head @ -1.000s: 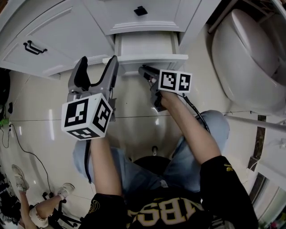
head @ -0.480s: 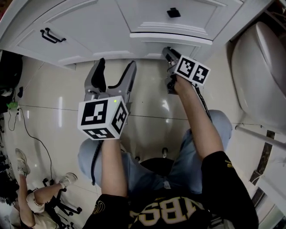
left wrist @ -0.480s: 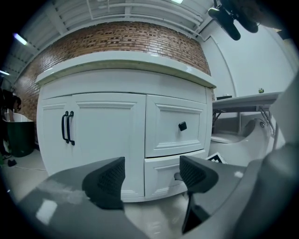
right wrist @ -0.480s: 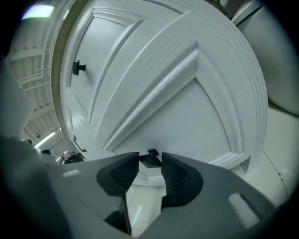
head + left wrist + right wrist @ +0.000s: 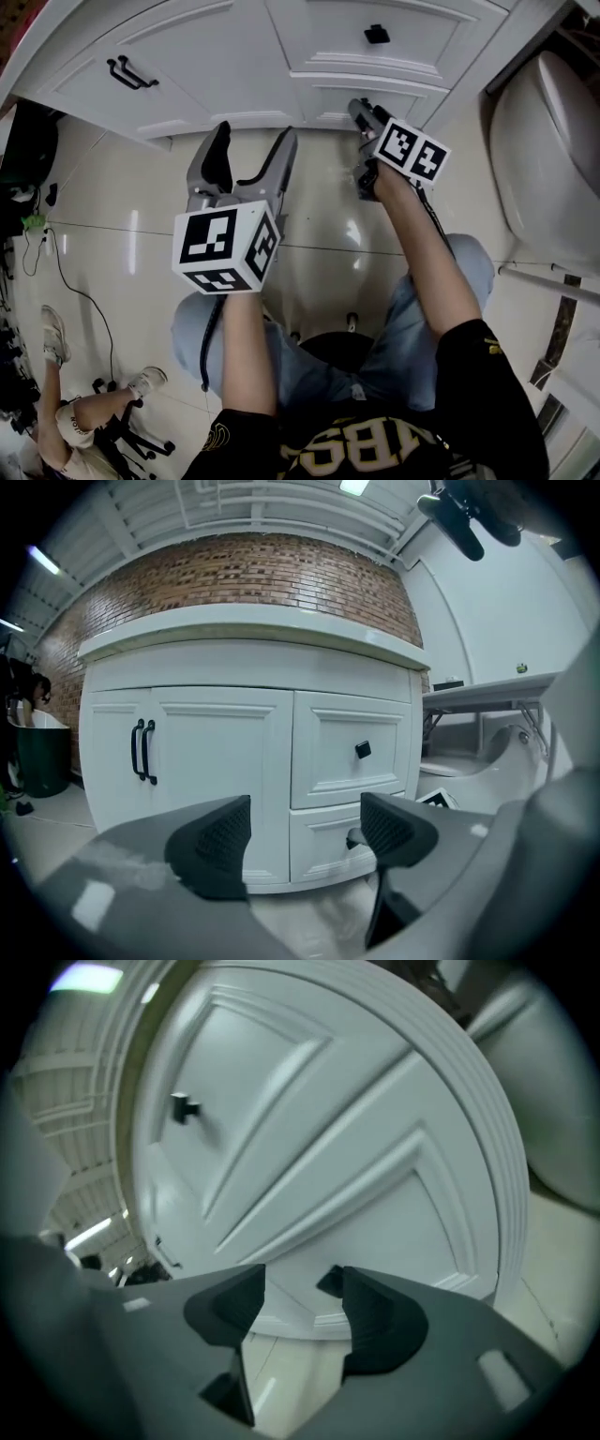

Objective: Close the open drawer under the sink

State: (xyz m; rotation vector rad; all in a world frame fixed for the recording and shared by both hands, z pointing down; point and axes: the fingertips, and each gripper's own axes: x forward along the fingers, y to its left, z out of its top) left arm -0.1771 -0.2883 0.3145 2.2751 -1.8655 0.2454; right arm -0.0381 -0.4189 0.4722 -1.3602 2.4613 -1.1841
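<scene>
The lower drawer (image 5: 370, 96) under the sink sits flush with the white cabinet front, below the upper drawer (image 5: 375, 36). My right gripper (image 5: 362, 111) is right at the lower drawer's front. Its jaws are opening, and nothing is pressed between the pads. In the right gripper view the drawer's dark knob (image 5: 328, 1282) peeks out beside the right pad (image 5: 375, 1321), with the drawer panel (image 5: 384, 1213) filling the view. My left gripper (image 5: 253, 139) hangs open and empty over the floor, a short way in front of the cabinet; its view shows the lower drawer (image 5: 323, 841) ahead.
Double cabinet doors with black handles (image 5: 131, 72) are to the left. A white toilet (image 5: 553, 141) stands close on the right. A cable (image 5: 66, 281) runs over the tiled floor at left, where another person's legs and a chair base (image 5: 94, 422) show.
The lower drawer has gone from pulled out to flush with the cabinet. My right gripper followed it in toward the cabinet and its shut jaws have parted. The left gripper drifted slightly.
</scene>
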